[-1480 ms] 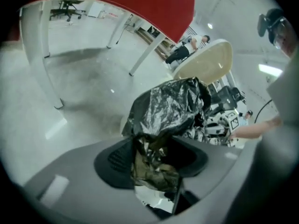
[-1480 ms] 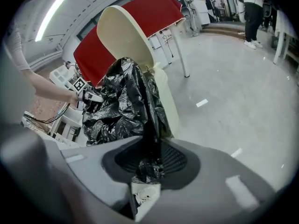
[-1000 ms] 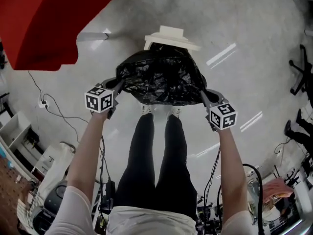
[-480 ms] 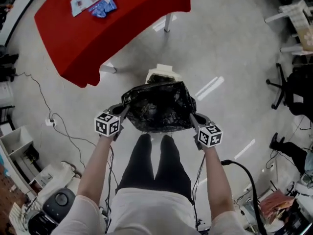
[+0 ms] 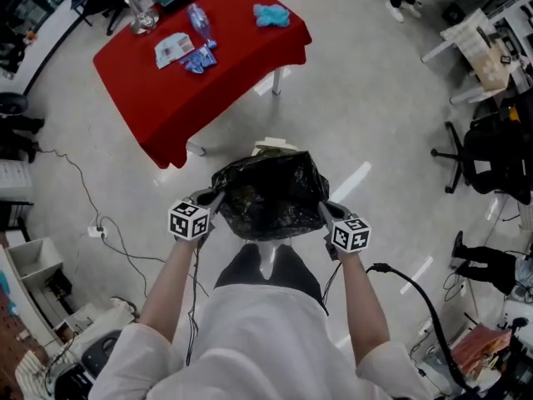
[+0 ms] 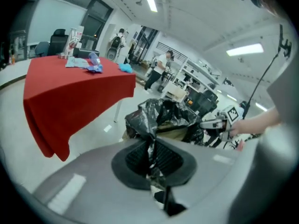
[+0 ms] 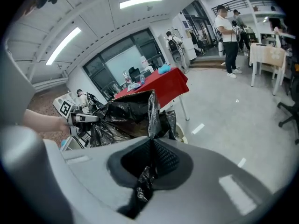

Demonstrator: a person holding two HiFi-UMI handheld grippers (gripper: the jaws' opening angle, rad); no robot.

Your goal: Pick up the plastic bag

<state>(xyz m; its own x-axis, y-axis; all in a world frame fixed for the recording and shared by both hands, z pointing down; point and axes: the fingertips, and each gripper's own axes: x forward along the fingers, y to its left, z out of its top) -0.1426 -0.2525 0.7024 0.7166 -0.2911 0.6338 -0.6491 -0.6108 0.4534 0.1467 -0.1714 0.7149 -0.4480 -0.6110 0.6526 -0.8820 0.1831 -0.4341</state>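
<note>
1. Left gripper (image 6: 150,147): the jaws are clenched on a fold of the plastic bag (image 5: 271,194). A strip of black film runs between the ribbed pads, and a crumpled end shows on the near side of them.
2. Right gripper (image 7: 150,158): the jaws are clenched on the opposite edge of the bag. Black film is pinched in the pad seam, with a twisted tail hanging out on the near side.
3. Plastic bag position: it is stretched between the two grippers in front of the person's torso, left edge in the left gripper and right edge in the right gripper. The film is black, glossy and heavily creased. The left gripper view shows the bag's mouth spread open, with something tan inside it.
4. Marker cubes: the left cube (image 5: 189,221) and the right cube (image 5: 351,234) sit just on the near side of the bag, one at each lower corner.
5. Container: a cream-coloured container (image 5: 275,146) shows partly just beyond the bag's far edge, on the grey floor (image 5: 375,115).
6. Table: a table with a red cloth (image 5: 208,82) stands at far left, well apart from the bag. It carries a clear bottle (image 5: 198,21), a blue crumpled item (image 5: 271,15) and flat packets (image 5: 173,48).
7. Surroundings: a black office chair (image 5: 491,152) stands at far right. A black cable (image 5: 416,302) loops at near right, beside the person's right arm.
</note>
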